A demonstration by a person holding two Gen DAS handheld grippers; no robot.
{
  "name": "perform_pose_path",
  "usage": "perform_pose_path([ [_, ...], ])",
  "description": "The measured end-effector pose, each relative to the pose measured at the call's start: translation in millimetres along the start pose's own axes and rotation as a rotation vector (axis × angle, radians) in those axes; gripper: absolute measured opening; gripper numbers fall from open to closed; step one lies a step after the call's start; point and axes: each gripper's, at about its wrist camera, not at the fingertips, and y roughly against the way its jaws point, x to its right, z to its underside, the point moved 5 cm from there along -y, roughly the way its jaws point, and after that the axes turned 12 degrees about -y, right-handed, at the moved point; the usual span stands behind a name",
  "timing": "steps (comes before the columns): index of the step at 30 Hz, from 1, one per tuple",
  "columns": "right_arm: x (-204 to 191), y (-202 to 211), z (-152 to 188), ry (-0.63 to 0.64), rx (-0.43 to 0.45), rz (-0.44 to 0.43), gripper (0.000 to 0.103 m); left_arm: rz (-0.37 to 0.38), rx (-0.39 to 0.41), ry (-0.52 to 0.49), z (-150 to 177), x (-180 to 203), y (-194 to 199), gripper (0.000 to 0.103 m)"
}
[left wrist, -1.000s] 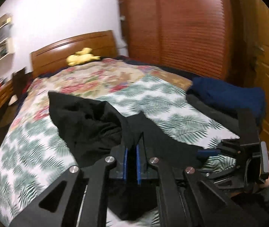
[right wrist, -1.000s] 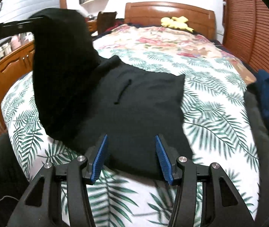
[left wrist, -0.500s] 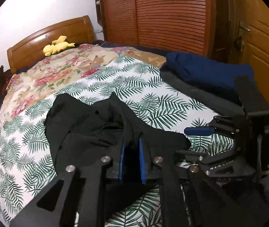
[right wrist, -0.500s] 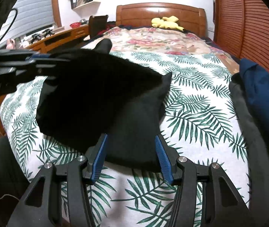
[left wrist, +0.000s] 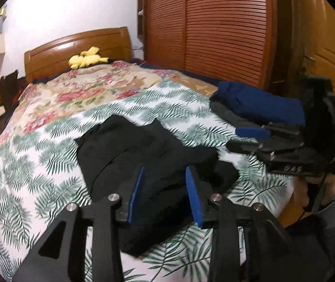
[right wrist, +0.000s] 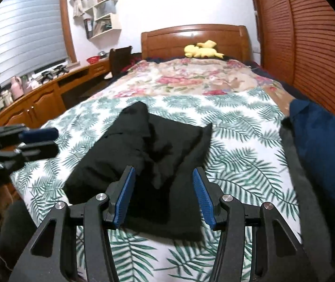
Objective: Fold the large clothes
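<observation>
1. Black garment (right wrist: 151,155) lying bunched and partly folded on the bed's leaf-print cover (right wrist: 242,141).
2. Left gripper (left wrist: 165,188) above it, fingers spread, holding nothing.
3. Right gripper (right wrist: 162,192) fingers wide apart, empty.
4. Navy clothes (left wrist: 257,103) stacked at bed's edge.

White wall (right wrist: 167,2), wooden headboard (right wrist: 194,38), louvred wardrobe (left wrist: 224,30), blinded window (right wrist: 19,33)

Bed (right wrist: 238,127): wooden headboard, covered by a leaf-print sheet at the near end and a floral cover toward the head.
Black garment (right wrist: 153,164): lies bunched and partly folded on the leaf print, near the foot.
Navy clothes (left wrist: 259,104): piled on grey fabric at the right edge.
Yellow plush toy (right wrist: 201,49): lies against the headboard.
</observation>
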Motion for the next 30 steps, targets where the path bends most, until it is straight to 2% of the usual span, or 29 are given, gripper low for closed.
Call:
perform_pose_path([
  [6, -18.4, -25.5, 1.7, 0.023, -0.036, -0.034, 0.052, -0.043, -0.048, 0.046, 38.3, -20.2, -8.1, 0.035],
  [15, -14.2, -64.3, 14.9, -0.026, -0.135, -0.044, 0.052, -0.055, -0.080, 0.107, 79.4, -37.8, -6.4, 0.035],
  [16, -15.5, -64.9, 16.8, -0.024, -0.142, -0.053, 0.047, -0.057, -0.082, 0.111, 82.1, -39.6, -5.2, 0.035],
  [18, -20.8, -63.1, 18.2, -0.003, -0.146, -0.070, 0.020, -0.060, -0.080, 0.118, 84.2, -43.7, -4.0, 0.035],
  [19, -24.3, -58.9, 16.9, 0.011, -0.130, -0.070, 0.010, -0.061, -0.079, 0.122, 84.8, -45.3, -3.1, 0.035],
  [26, -32.9, -20.1, -0.8, 0.035, 0.023, -0.062, 0.005, -0.065, -0.067, 0.130, 84.1, -50.5, 0.9, 0.035],
  [30, -19.3, -5.2, -5.9, 0.032, 0.068, -0.008, 0.004, -0.067, -0.056, 0.118, 80.9, -49.3, 3.7, 0.035],
])
